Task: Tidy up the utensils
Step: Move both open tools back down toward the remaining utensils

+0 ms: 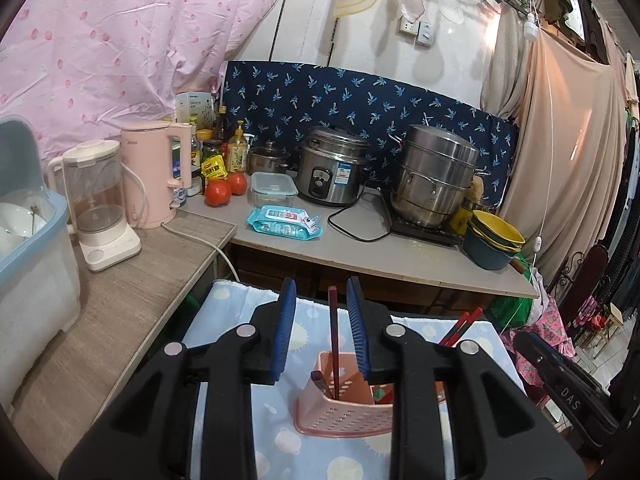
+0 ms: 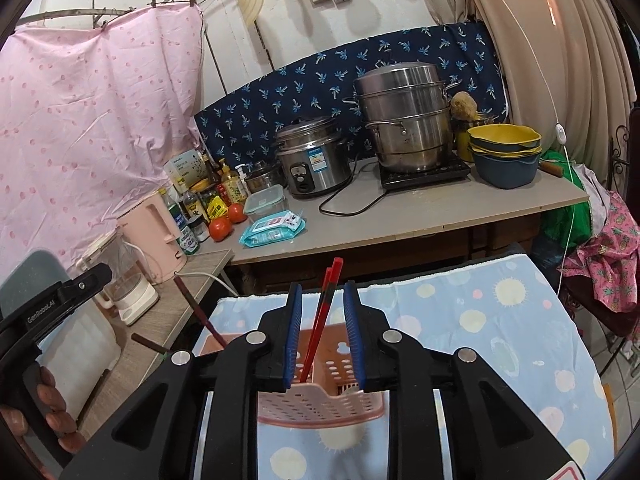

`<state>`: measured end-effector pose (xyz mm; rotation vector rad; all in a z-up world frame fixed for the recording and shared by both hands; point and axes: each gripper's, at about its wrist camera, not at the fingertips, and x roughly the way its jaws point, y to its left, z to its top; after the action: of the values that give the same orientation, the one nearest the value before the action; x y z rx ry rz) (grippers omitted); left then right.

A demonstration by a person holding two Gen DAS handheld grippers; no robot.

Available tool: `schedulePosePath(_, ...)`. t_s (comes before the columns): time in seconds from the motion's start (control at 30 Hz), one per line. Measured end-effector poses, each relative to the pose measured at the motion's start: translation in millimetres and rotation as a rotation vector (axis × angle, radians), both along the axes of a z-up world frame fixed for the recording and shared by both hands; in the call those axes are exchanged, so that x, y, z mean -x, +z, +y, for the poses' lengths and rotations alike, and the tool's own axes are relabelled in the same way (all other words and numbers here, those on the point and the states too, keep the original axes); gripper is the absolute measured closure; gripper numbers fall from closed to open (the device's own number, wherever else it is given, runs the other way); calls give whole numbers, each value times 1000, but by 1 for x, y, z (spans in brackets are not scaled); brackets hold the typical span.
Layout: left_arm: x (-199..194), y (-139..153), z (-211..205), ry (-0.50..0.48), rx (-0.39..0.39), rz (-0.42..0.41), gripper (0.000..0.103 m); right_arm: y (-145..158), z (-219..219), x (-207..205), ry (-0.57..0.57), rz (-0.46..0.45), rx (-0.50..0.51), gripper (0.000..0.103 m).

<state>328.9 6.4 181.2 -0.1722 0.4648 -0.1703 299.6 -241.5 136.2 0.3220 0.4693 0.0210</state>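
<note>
Not much can be read here. "GenRobot.AI" is printed on the left gripper (image 2: 44,312) at the left edge of the right wrist view. "DAS" is seen on the right gripper (image 1: 570,394) at lower right of the left wrist view. Bottle and pack labels are too blurred.

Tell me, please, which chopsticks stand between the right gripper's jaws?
The bright red pair of chopsticks, leaning in the pink holder; the dark brown chopstick stands farther left, by the left gripper.

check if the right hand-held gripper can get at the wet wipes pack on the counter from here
Probably yes. The right hand-held gripper stands open around red chopsticks in the pink holder, so it must lift clear first. Nothing then blocks the wet wipes pack.
</note>
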Motion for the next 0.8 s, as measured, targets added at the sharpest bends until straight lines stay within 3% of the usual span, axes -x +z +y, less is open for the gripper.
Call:
schedulePosePath(0.3, 35, -1, 6, -4, -13, 0, 78, -7, 9, 35, 21, 24, 10, 81)
schedulePosePath(0.5, 69, -10, 10, -13, -33, 12, 78, -19, 21, 71, 33, 48, 71, 81)
schedulePosePath(0.67, 102, -41, 8, -48, -84, 68, 78, -46, 29, 110, 63, 115, 101, 81)
schedulePosePath(0.8, 127, -78, 4, -67, -116, 142, 78, -85, 39, 146, 80, 204, 125, 81)
